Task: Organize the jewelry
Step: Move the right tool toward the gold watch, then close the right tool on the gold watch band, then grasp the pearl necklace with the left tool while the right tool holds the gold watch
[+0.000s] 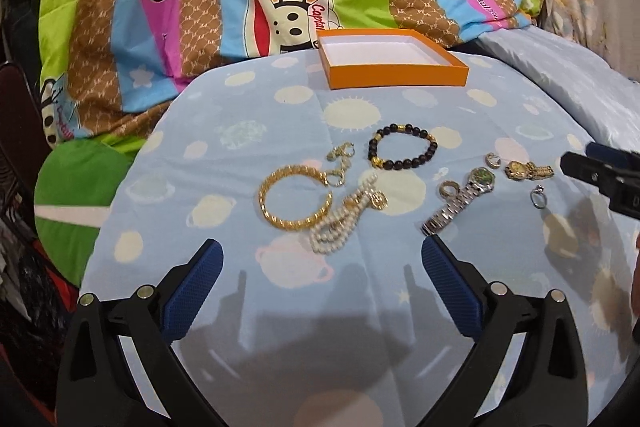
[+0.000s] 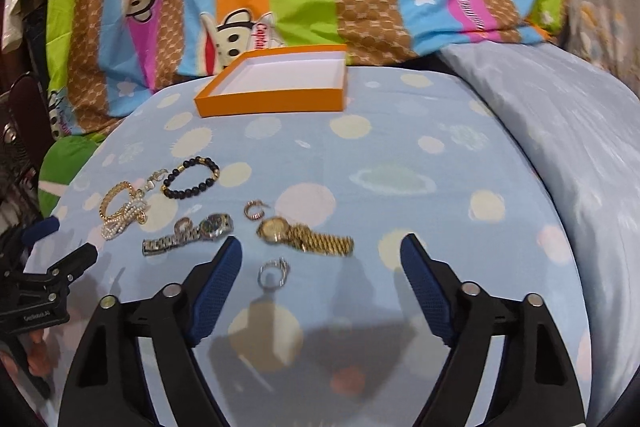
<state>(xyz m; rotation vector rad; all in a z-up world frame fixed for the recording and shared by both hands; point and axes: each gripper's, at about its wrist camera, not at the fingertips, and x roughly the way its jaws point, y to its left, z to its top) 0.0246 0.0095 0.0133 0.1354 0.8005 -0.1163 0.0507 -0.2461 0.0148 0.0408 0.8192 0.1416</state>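
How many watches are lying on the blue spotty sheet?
2. The silver watch lies stretched out beside the pearl strand. The gold watch lies to its right, just behind the small silver ring. None seem hidden.

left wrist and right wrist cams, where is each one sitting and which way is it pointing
Left wrist: sits on the left gripper, low over the bed, facing the gold bangle and pearl strand; its open blue fingers show, with the right gripper at the right edge.
Right wrist: sits on the right gripper, facing the gold watch and silver ring; its open fingers show, with the left gripper at the left edge.
Shared: the orange box, black bead bracelet and silver watch.
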